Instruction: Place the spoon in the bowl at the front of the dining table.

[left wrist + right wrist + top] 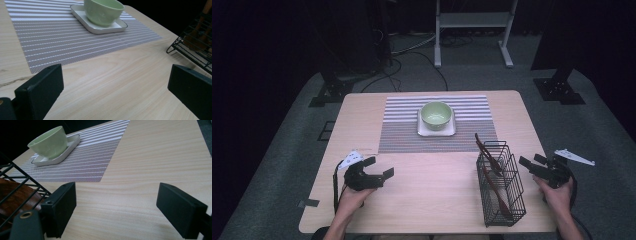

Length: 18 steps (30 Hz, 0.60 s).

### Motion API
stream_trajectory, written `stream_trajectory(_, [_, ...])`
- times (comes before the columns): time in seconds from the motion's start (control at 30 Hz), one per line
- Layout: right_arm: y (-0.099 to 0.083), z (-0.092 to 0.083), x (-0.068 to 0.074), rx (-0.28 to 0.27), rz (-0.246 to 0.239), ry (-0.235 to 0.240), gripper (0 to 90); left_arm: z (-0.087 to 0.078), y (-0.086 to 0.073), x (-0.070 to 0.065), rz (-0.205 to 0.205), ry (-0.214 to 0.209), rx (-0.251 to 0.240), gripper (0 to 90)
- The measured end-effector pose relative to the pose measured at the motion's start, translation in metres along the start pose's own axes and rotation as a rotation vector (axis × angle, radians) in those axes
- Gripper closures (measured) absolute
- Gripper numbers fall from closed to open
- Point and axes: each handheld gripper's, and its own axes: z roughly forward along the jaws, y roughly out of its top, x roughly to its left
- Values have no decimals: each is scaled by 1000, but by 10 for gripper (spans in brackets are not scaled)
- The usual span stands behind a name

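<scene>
At lower right of the high view the right gripper (532, 167) hangs open-jawed beside the wire rack (502, 185) holding wooden utensils (492, 167), left gripper (379, 167) open too at lower left; a careless reach could snag wires and tip it.

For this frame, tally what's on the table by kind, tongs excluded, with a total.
Green bowl: 1
White square plate: 1
Striped placemat: 1
Black wire basket: 1
Wooden utensils in the basket: 2, as far as the high view shows
Total: 6
</scene>
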Motion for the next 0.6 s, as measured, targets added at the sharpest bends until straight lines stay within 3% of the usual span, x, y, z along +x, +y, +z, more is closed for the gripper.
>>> stream_trajectory(0.33, [0, 0, 2, 1, -2, -1, 147, 3, 1, -13, 8, -90, -5, 0])
stream_trajectory(0.6, [-1, 0, 1, -4, 2, -4, 147, 13, 3, -28, 34, -157, 22, 0])
